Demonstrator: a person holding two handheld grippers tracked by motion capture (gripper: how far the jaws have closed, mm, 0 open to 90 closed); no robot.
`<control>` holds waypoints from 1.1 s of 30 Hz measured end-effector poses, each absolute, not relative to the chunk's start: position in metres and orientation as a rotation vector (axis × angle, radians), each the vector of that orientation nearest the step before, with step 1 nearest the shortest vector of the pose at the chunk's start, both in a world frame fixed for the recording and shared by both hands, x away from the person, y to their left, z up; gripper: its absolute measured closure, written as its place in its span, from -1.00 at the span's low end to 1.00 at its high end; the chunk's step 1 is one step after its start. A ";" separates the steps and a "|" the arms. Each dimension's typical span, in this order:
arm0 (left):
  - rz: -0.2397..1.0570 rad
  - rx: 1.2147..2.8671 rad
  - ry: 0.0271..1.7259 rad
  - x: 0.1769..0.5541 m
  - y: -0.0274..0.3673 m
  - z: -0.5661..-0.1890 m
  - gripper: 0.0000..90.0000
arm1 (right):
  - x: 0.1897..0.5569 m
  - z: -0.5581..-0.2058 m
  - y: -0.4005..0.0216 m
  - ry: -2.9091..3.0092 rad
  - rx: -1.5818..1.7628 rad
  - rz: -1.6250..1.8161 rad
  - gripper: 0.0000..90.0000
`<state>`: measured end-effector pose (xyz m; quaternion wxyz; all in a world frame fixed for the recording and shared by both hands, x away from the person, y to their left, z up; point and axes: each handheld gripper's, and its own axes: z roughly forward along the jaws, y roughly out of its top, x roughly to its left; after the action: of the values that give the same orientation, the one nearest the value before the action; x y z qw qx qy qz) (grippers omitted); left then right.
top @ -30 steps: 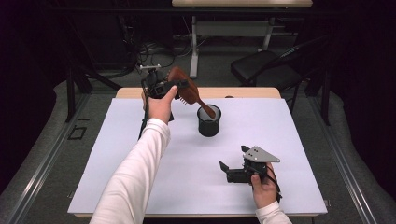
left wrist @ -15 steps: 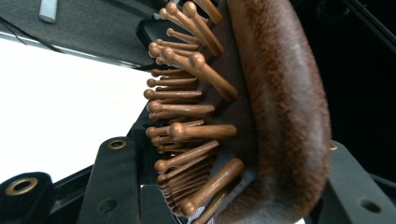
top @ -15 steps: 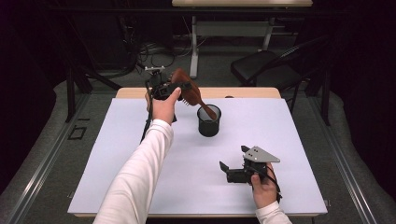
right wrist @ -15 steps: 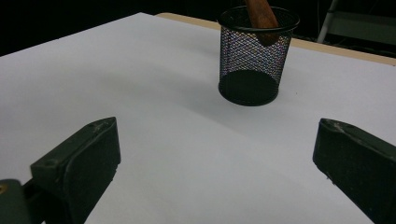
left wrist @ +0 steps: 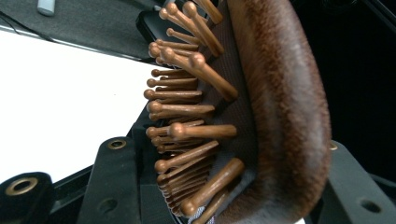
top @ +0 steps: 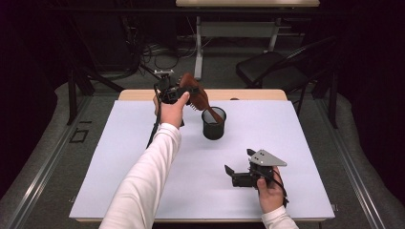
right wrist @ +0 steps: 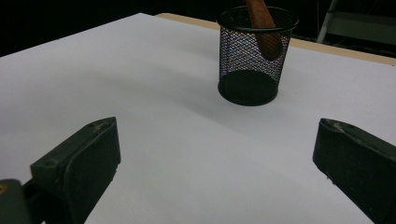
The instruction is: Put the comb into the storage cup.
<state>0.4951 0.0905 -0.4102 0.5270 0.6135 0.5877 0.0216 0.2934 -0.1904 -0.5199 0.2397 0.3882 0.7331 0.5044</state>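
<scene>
The left claw (top: 184, 91) is clamped on the head of a brown wooden hairbrush (top: 196, 95). In the left gripper view, the brush (left wrist: 261, 107) sits between the two black jaws, and its little round-tipped pins (left wrist: 187, 98) point toward the white table.

The landmark here is the black mesh cup (top: 213, 123). It stands upright on the white table (top: 119, 157), toward the far side. The handle of the brush (top: 212, 113) goes down into the cup, and the head sticks out above the rim, up and to the left of the cup. In the right gripper view, the brown handle (right wrist: 264, 23) leans inside the mesh cup (right wrist: 252, 60). It leans on the wall, and I cannot tell if its tip touches the bottom.

The right claw (top: 239, 172) is nearer the person than the cup and a bit to the cup's right, low over the table. Its jaws are wide apart with nothing between them.

Compared with a second ago, the left hand has slid a little toward the cup, and the brush head has moved with it. The cup has stayed in its spot. The right claw has not moved.
</scene>
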 end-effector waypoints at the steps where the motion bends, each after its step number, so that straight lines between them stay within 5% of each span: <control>1: 0.051 1.468 1.406 0.495 0.090 -0.411 0.10 | 0.293 -0.520 -0.190 2.007 1.064 1.384 -0.99; 33: 0.049 1.510 1.436 0.499 0.081 -0.427 0.10 | 0.293 -0.520 -0.191 2.008 1.069 1.381 -0.99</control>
<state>0.4991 0.0812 -0.4269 0.5043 0.6256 0.5950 0.0201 0.2934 -0.1907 -0.5202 0.2380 0.3903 0.7328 0.5040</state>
